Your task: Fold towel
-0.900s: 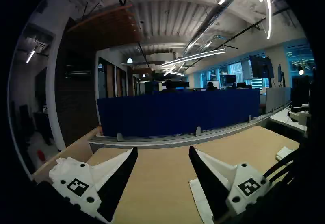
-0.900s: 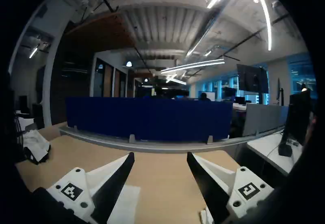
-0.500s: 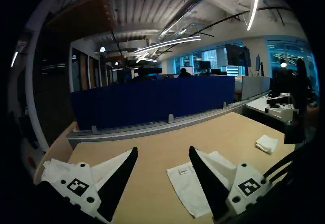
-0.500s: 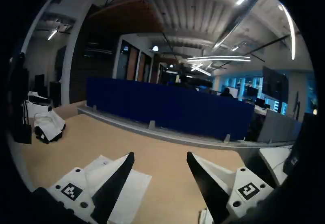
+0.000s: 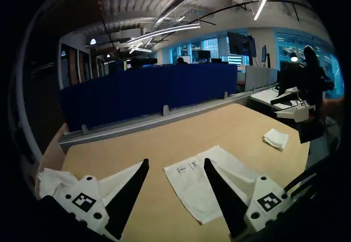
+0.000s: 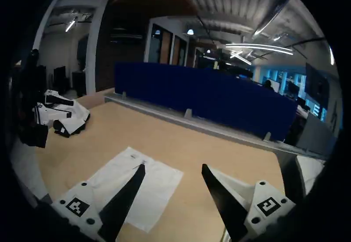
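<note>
I have both claws spread wide and empty: the left gripper (image 5: 176, 160) and the right gripper (image 6: 173, 165) hover over the towel (image 5: 188, 189), which lies flat and opened out on the table (image 5: 131, 149), on my side of the blue divider (image 5: 145, 88) and well short of it. I judge it thin, light and limp, so it should sag and drag on the smooth top; I'd pinch the two corners farthest from the divider, one per claw
</note>
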A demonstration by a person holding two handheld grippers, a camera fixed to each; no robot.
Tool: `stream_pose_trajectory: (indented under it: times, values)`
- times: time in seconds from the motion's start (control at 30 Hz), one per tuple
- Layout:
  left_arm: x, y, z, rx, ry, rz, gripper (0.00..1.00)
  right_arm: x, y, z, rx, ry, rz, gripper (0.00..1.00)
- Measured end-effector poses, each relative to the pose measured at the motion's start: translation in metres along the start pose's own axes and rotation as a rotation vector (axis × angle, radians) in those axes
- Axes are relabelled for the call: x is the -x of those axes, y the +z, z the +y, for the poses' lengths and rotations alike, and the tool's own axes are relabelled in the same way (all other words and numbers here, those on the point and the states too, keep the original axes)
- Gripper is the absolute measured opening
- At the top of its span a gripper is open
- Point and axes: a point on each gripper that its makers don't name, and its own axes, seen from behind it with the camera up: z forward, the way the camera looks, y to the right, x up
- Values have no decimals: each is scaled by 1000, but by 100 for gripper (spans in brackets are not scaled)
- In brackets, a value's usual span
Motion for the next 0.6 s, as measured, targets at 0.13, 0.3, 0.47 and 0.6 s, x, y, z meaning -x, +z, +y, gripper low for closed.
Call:
stream_pose_trajectory:
  times: [0.13,0.3,0.47,0.6]
  values:
    - [15,4,6,21,3,-38,93,15,5,-8,-26,-21,-47,100]
    - [31,7,9,38,2,-78,93,32,10,-14,-54,-40,-92,100]
    - [51,10,13,55,22,-118,93,50,15,-17,-69,-39,-131,100]
    - [69,12,18,73,38,-155,93,68,18,-19,-77,-43,-156,100]
